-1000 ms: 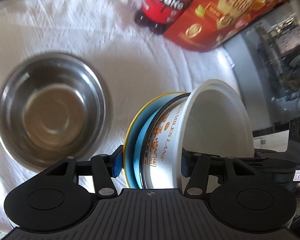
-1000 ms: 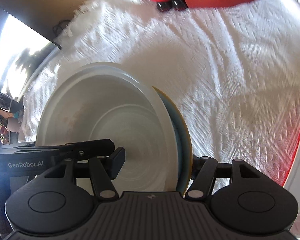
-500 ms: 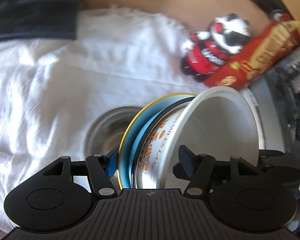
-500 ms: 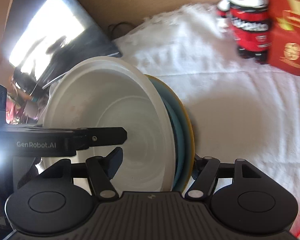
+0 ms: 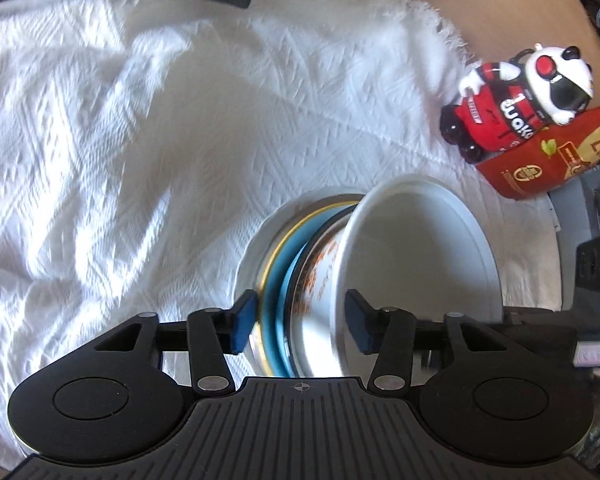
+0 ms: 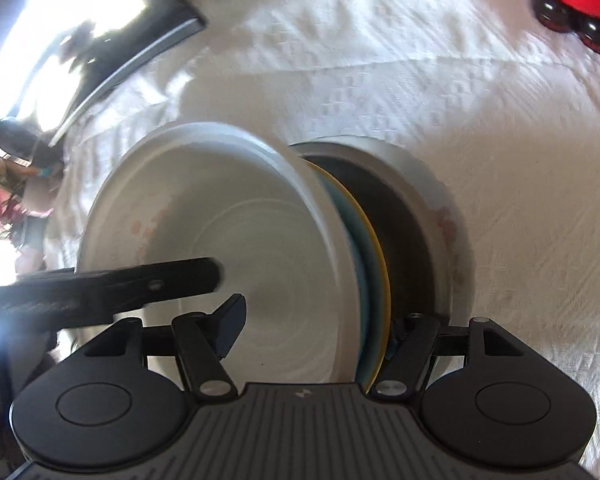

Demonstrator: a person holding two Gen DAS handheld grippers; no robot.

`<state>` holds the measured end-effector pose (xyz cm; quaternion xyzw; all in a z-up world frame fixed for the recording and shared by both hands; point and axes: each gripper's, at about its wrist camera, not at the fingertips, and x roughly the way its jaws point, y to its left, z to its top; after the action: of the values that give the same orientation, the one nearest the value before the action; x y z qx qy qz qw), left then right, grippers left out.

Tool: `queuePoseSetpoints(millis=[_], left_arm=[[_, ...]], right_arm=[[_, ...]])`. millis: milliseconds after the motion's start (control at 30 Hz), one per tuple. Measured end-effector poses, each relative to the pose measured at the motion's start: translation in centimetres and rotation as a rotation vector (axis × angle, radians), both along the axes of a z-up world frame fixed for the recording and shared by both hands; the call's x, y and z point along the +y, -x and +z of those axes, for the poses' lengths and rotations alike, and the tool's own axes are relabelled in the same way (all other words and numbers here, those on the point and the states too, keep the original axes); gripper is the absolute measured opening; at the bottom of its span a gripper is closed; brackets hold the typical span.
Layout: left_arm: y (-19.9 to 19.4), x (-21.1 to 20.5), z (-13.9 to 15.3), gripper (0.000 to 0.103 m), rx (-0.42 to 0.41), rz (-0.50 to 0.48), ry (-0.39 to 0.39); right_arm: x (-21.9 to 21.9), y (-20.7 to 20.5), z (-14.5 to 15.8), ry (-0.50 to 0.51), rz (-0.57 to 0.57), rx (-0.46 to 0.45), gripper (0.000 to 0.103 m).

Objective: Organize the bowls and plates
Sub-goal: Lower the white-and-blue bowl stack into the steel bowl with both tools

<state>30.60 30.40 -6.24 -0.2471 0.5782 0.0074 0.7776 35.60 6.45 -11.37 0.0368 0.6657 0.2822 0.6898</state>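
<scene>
A white paper bowl (image 5: 420, 260) with orange print stands on edge against a blue plate with a yellow rim (image 5: 276, 280). My left gripper (image 5: 300, 320) has one pad on the plate's back and one inside the bowl, and its jaws are closing on this stack. My right gripper (image 6: 314, 332) grips the same stack, one pad inside the white bowl (image 6: 220, 220), the other behind the plate (image 6: 374, 248). Just behind the stack sits a steel bowl (image 6: 420, 184) on the cloth; only its rim (image 5: 256, 240) shows in the left wrist view.
A rumpled white cloth (image 5: 140, 140) covers the table. A panda figure in a red jersey (image 5: 520, 92) and a red box (image 5: 540, 164) stand at the far right. A dark shiny screen (image 6: 80, 40) lies at the cloth's left edge.
Both grippers carried the bowl-and-plate stack across the cloth. The steel bowl, first off to the left, now lies directly behind the stack. The panda figure and red box slid right in the left wrist view.
</scene>
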Motion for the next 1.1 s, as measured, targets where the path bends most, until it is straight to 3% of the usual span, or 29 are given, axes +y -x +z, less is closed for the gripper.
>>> queuePoseSetpoints(millis=[133,367,433,533,800,1100], left_arm=[[-0.1,-0.6,1.1,0.032,-0.032,-0.037,-0.026],[0.0,-1.2,1.5,0.032,-0.030,-0.040,-0.047],[0.3,-1.0,1.7,0.024,-0.035,-0.038,-0.036],[0.7,-1.0,2.1,0.023,-0.045,-0.032,-0.027],[1.6,-1.9,3.4,0.021,-0.088,-0.030,-0.006],[1.8,-0.9,4.0,0.021,-0.104,0.005,0.030]], right_arm=[[-1.1,-0.8,0.1,0.005,-0.042,-0.021,0.065],[-0.8,-0.6,0.7,0.034,-0.040,-0.059,0.063],[-0.8,-0.3,1.1,0.047,-0.031,-0.073,0.063],[-1.0,0.2,2.5,0.107,-0.005,-0.146,0.063],[-1.9,1.3,5.1,0.151,-0.006,-0.265,0.063],[-1.8,2.8,8.1,0.065,-0.005,-0.318,0.060]])
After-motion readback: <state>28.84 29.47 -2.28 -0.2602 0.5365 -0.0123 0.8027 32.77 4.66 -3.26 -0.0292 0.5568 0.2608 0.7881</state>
